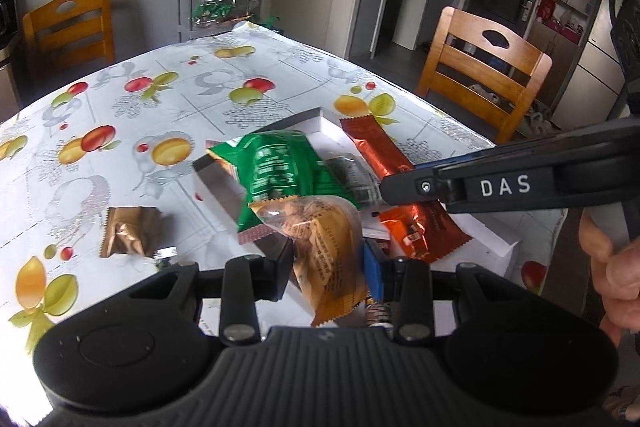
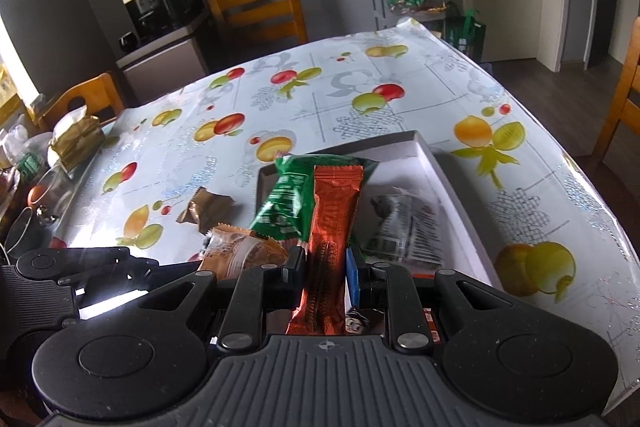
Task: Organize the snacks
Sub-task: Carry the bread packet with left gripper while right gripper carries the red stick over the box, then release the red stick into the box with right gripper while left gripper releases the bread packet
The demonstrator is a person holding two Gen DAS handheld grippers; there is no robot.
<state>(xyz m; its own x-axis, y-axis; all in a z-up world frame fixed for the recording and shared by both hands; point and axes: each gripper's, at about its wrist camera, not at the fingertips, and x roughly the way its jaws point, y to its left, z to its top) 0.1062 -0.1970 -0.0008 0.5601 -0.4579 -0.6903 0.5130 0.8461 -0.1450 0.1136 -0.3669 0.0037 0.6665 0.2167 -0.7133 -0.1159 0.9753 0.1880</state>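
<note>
Snacks mostly piled in the white box (image 2: 448, 167) on the fruit-print tablecloth (image 2: 320, 99). Left gripper (image 1: 326, 263) is clamped on an orange cake pack (image 1: 324, 239), held just over the box's near edge. Right gripper (image 2: 326, 263) is pinched tight on a red-brown cookie bar (image 2: 334, 215), also over the box. A green packet (image 2: 288, 199) leans out of the box's left side, and a clear black-printed packet (image 2: 404, 227) lies inside it. One small brown packet (image 2: 206, 213) sits alone on the cloth, left of the box.
</note>
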